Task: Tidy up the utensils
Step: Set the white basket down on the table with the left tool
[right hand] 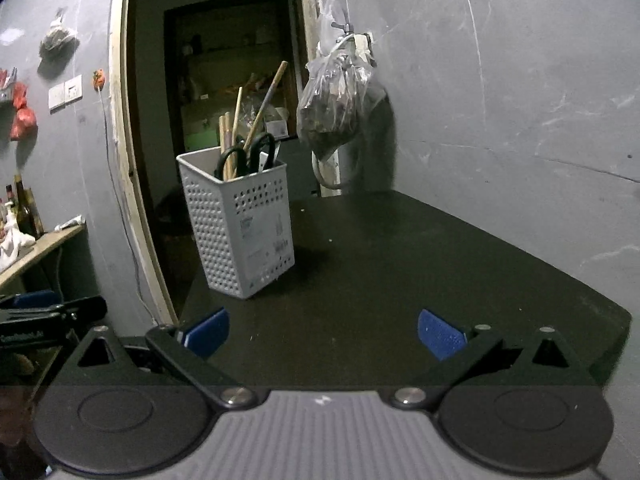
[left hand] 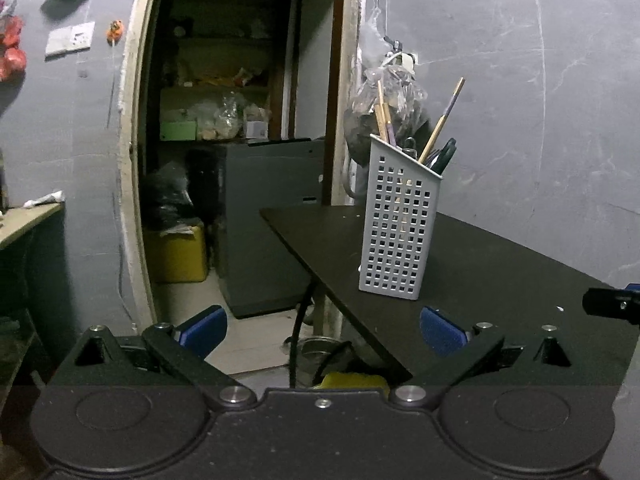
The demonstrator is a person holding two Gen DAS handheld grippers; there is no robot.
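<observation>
While I hold both grippers back at the near edge of the table, this is what my two wrist feeds show:

Left gripper (left hand: 323,330): my jaws stand wide apart with nothing between them; the blue pads (left hand: 206,330) are bare. It sits off the table's left corner, so one finger hangs over the floor and the other over the dark top.

Right gripper (right hand: 323,332): jaws spread wide as well and gripping nothing. It hovers above the near part of the table, both blue fingertips over the dark surface.

Table (right hand: 420,264): dark, matte top with a few pale specks, set into a corner of grey wall.

Utensil holder (left hand: 398,224): a pale perforated caddy standing upright on the table near its left edge, well ahead of both grippers. From my right wrist feed the holder (right hand: 240,224) shows a printed label on one face.

Utensils: they are inside the holder, standing on end. I see wooden chopsticks (right hand: 266,104) leaning up out of the rim and black-handled scissors (right hand: 248,156) with the loops just above it. What else sits lower in the caddy I cannot tell.

Plastic bag (right hand: 334,100): hangs from a wall hook behind the table, with dark contents.

Doorway (left hand: 236,120): behind the holder, with cluttered shelves beyond it in a dim room.

Side shelf (right hand: 40,244): far left, carrying bottles.
</observation>
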